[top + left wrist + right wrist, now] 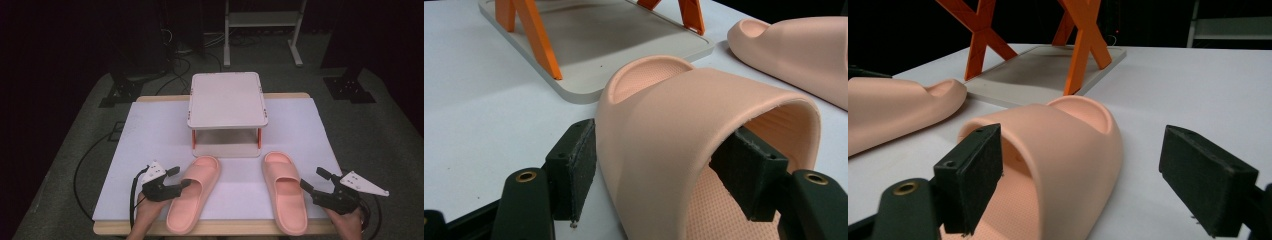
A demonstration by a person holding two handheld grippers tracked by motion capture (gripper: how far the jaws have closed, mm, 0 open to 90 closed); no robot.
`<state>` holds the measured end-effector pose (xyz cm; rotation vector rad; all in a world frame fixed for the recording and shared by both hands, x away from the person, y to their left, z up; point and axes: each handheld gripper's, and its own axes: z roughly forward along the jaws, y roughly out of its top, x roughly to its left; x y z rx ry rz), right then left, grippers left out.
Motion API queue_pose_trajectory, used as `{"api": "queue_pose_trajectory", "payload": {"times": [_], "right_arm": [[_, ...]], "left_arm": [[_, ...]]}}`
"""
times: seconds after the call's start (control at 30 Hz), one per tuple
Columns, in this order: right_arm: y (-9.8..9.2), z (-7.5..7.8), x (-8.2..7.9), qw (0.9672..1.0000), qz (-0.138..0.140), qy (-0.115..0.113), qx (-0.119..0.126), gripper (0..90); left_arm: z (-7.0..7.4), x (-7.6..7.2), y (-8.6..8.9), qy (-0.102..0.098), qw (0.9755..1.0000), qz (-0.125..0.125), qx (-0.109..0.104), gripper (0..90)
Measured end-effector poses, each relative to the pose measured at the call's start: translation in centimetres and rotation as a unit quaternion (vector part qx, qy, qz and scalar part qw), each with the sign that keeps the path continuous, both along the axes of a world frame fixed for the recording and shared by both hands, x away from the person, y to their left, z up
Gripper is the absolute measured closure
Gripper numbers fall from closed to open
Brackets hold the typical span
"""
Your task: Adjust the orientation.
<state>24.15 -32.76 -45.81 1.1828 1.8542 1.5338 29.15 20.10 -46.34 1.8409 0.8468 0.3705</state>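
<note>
high view: the person's forearms are cut off by the bottom edge, as is the heel of the left slipper (192, 197). left gripper view: one jaw sits partly hidden under that slipper's strap. right gripper view: the right slipper's (1058, 160) heel is cropped; the rack's (1048, 70) top lies beyond the frame.

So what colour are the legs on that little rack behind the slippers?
Orange. The legs of the rack show best in the right gripper view, crossing in an X.
</note>
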Motion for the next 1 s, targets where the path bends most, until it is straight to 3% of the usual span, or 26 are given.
{"api": "queue_pose_trajectory", "payload": {"times": [0.27, 0.7, 1.0], "right_arm": [[0.9, -0.3, -0.2, 0.9999, 0.010, 0.005, -0.010, 17.3], [2.0, -1.1, 0.3, 0.9984, 0.019, 0.026, -0.048, 17.9], [2.5, -1.4, 0.9, 0.9972, 0.026, 0.034, -0.062, 25.6]], "left_arm": [[-0.1, -0.1, -0.2, 0.000, 1.0000, -0.004, 0.000, 33.9], [-0.3, -0.2, -0.4, 0.002, 0.9999, -0.016, -0.003, 33.8], [-0.4, -0.3, -0.6, 0.007, 0.9997, -0.022, 0.005, 35.8]]}}
